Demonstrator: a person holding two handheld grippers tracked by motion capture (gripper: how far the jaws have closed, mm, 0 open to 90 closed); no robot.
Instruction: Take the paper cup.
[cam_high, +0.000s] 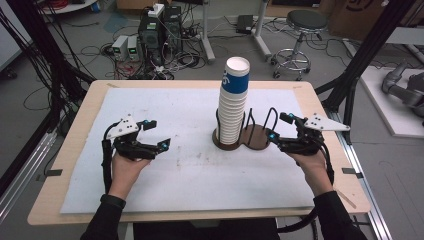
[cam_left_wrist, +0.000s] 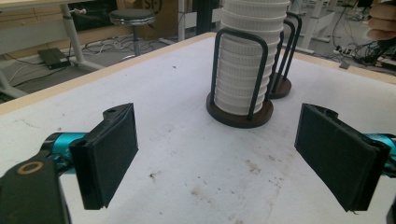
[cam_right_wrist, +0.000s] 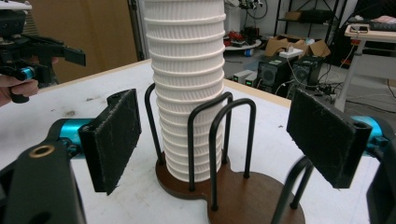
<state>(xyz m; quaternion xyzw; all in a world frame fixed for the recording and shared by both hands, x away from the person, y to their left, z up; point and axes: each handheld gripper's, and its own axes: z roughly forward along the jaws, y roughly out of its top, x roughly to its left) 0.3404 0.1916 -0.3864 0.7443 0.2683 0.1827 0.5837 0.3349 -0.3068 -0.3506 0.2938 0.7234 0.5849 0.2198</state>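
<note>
stack of paper cups (cam_high: 234, 102) stood in the left bay of the wooden cup holder (cam_high: 256, 138), its other bay empty. my right gripper (cam_high: 280, 131) hovered just beside it, my left gripper (cam_high: 156, 134) well apart, both with jaws apart and empty; i judged the stack settled, nothing left but backing off.

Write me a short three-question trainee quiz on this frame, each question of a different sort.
1. True or false: the cup stack stands in the holder's left bay.
2. Which tongs are nearer the cup holder? A. left tongs B. right tongs
3. What, if anything, do the right tongs grip?

Key:
1. True; the right bay has no cups in it.
2. B.
3. Nothing; both pairs are open, with the holder's wire hoops ahead of the right pair.
</note>
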